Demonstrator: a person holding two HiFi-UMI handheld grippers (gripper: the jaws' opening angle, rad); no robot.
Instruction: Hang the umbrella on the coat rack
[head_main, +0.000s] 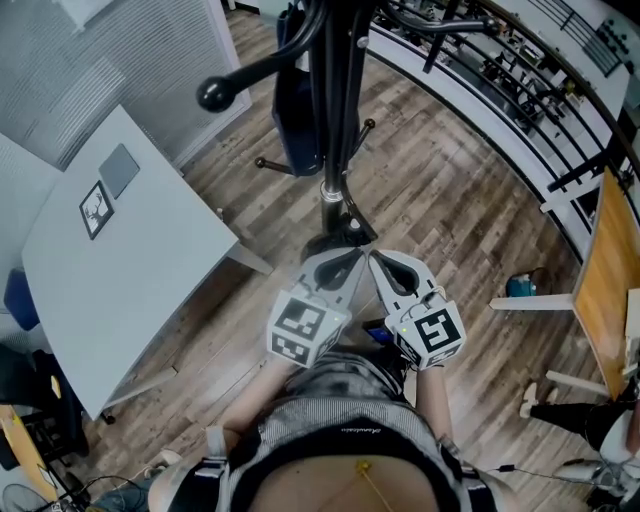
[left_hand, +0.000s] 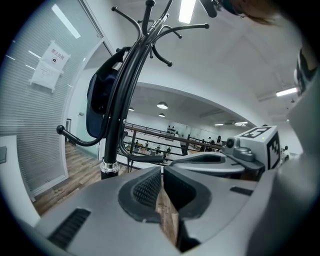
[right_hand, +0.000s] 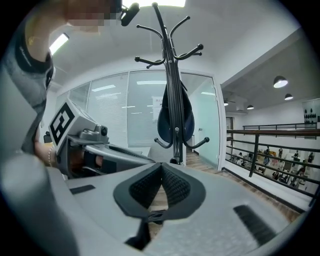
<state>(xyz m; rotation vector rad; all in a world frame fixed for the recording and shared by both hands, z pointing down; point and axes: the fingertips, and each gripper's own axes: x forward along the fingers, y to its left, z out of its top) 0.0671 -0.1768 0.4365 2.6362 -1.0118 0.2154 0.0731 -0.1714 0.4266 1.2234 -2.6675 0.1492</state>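
Observation:
A black coat rack (head_main: 332, 110) stands on the wood floor just ahead of me; its pole also shows in the left gripper view (left_hand: 120, 115) and the right gripper view (right_hand: 174, 75). A folded dark blue umbrella (head_main: 295, 110) hangs from the rack's upper hooks (left_hand: 100, 107) (right_hand: 175, 120). Both grippers are held side by side in front of my chest, short of the rack's base. My left gripper (head_main: 343, 264) (left_hand: 162, 172) is shut with nothing between its pads. My right gripper (head_main: 382, 264) (right_hand: 161, 167) is also shut and empty. Neither touches the umbrella or the rack.
A white table (head_main: 130, 270) with a small marker card (head_main: 95, 208) stands to the left. A black railing (head_main: 500, 70) curves along the far right. A wooden board (head_main: 605, 270) and a teal object (head_main: 520, 288) are at the right. Glass partitions stand behind the rack.

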